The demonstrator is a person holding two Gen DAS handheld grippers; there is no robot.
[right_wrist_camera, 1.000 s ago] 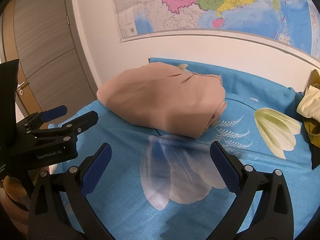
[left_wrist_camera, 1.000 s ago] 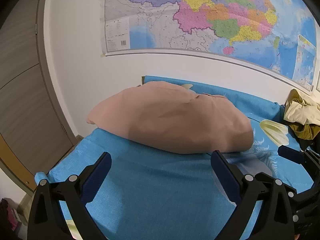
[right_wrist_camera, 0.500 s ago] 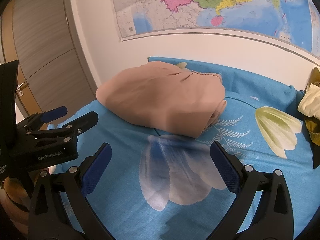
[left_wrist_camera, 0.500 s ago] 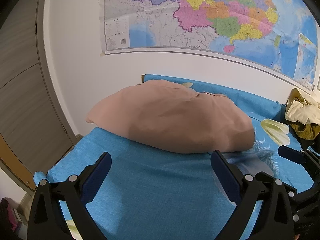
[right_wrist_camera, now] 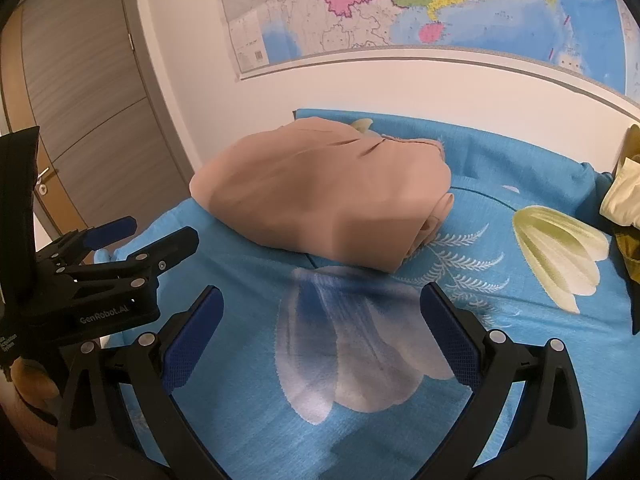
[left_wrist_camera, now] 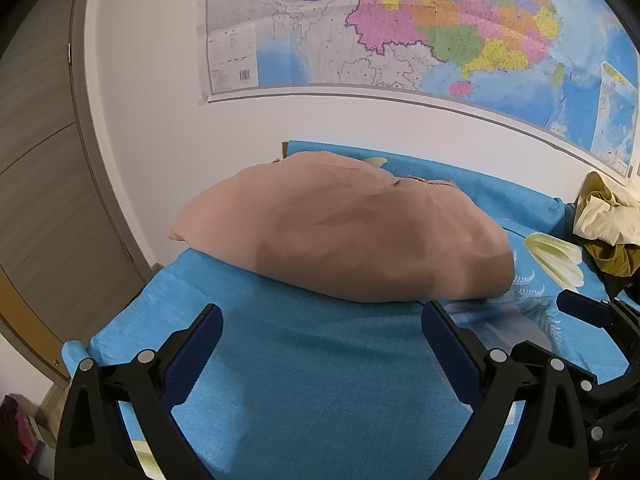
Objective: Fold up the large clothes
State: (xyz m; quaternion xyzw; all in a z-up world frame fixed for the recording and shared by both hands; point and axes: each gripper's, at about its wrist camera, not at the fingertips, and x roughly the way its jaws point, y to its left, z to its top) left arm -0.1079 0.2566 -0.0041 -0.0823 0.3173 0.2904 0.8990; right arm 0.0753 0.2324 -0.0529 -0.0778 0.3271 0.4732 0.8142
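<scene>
Nothing has shifted since the earlier frames: the folded tan garment (left_wrist_camera: pixel 344 232) lies as before on the blue floral bedsheet (right_wrist_camera: pixel 500 280), near its wall-side edge. Just short of the garment, the left gripper (left_wrist_camera: pixel 322 332) and right gripper (right_wrist_camera: pixel 322 316) hover with jaws spread wide, holding nothing. Beyond the garment hangs a wall map (left_wrist_camera: pixel 400 28); yellow clothes (left_wrist_camera: pixel 608 216) lie well right of it.

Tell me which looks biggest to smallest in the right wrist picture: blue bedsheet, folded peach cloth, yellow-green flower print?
1. Blue flower-printed bedsheet, by far.
2. Folded peach fabric bundle.
3. Yellow-green flower print.
This is apparent size only; the fisheye view distorts true size.
</scene>
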